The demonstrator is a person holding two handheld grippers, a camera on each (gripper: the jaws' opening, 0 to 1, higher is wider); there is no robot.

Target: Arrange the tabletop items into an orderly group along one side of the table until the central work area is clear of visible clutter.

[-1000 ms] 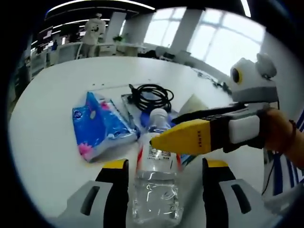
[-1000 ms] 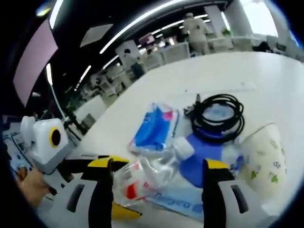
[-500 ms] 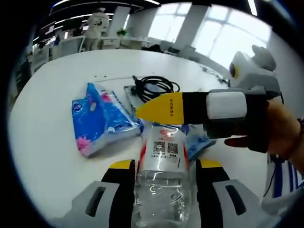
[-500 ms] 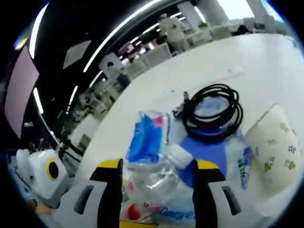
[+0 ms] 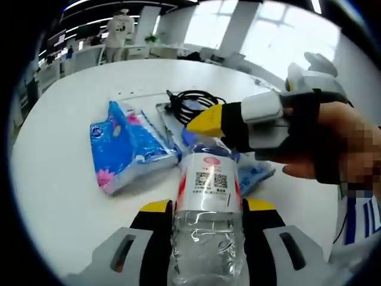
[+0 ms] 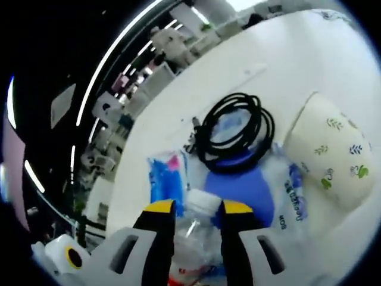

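Note:
A clear water bottle (image 5: 207, 238) with a red and white label lies between the jaws of my left gripper (image 5: 207, 205), which is shut on its body. The bottle's white cap (image 6: 202, 201) sits between the narrow jaws of my right gripper (image 6: 199, 207), which is shut on the bottle's top. In the left gripper view the right gripper (image 5: 205, 122), held by a hand, reaches in from the right over the cap. A blue tissue pack (image 5: 128, 146) lies left of the bottle. A coiled black cable (image 5: 193, 101) lies behind it.
The white table (image 5: 59, 179) holds a blue wipes pack (image 6: 244, 187) under the cable (image 6: 235, 131) and a white leaf-patterned pouch (image 6: 330, 158) to its right. A second sight of the tissue pack (image 6: 166, 182) is left of the cap. A person (image 5: 119, 30) stands far behind.
My left jaws have closed on the bottle body. My right gripper has moved onto the bottle's top and its jaws have narrowed around the cap.

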